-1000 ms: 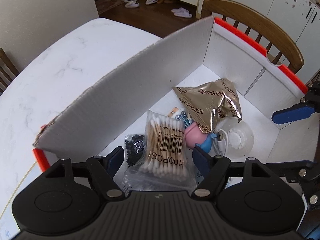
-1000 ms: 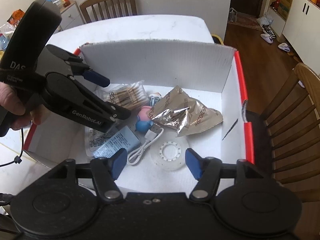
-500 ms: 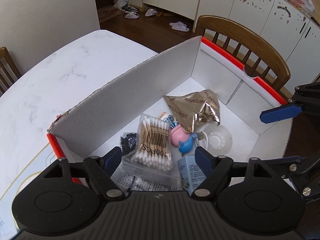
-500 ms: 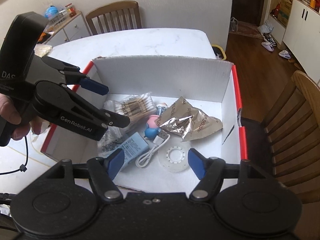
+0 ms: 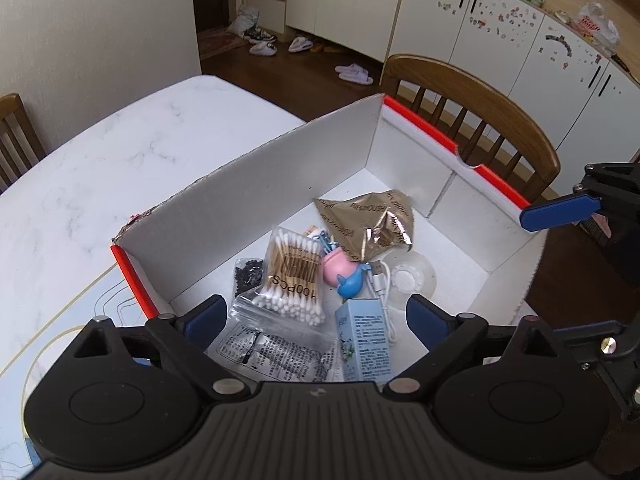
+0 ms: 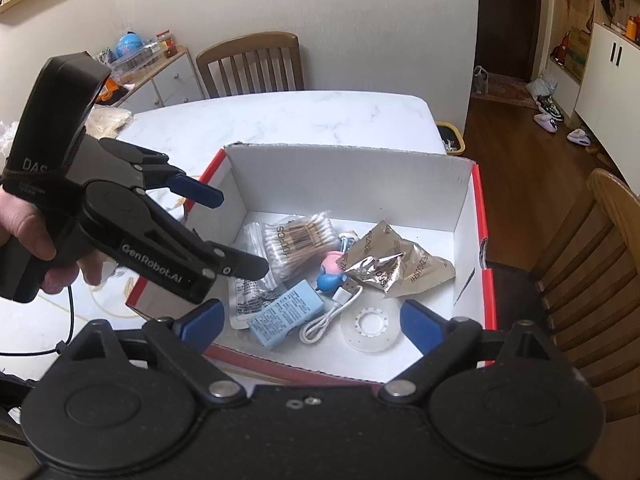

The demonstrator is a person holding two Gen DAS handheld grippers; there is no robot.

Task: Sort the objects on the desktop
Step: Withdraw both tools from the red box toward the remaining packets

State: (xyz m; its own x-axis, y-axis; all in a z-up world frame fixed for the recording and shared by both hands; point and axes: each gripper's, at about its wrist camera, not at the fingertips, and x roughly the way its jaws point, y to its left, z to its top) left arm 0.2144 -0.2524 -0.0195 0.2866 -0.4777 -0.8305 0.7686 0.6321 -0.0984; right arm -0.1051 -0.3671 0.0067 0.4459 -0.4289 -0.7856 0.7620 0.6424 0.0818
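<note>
Both grippers hang above the cardboard box [image 6: 348, 172] with nothing in them: the left gripper [image 5: 316, 316], held in a hand [image 6: 28, 236] at the box's left edge, has its blue-padded fingers spread wide, and the right gripper [image 6: 310, 316] over the near edge is spread just as wide. That box, white inside with red rims, sits at the near right corner of the white marble table [image 6: 280, 116], with wooden chairs at the table's far side and right side. On the box floor, a bag of cotton swabs [image 6: 300, 240] lies toward the far left corner, resting on a clear printed bag [image 5: 276, 348] that reaches the left wall. A light blue carton [image 6: 286, 312] lies near the near edge, touching the printed bag. Beside it a coiled white USB cable [image 6: 332, 316] runs up to a pink and blue toy [image 6: 332, 272] in the middle. A clear tape roll [image 6: 370, 324] lies flat near the near edge, right of the cable. A crumpled gold foil packet [image 6: 396, 264] sits toward the right wall, its edge over the toy. A small bag of black bits [image 5: 249, 276] lies by the far wall, just beside the swabs.
</note>
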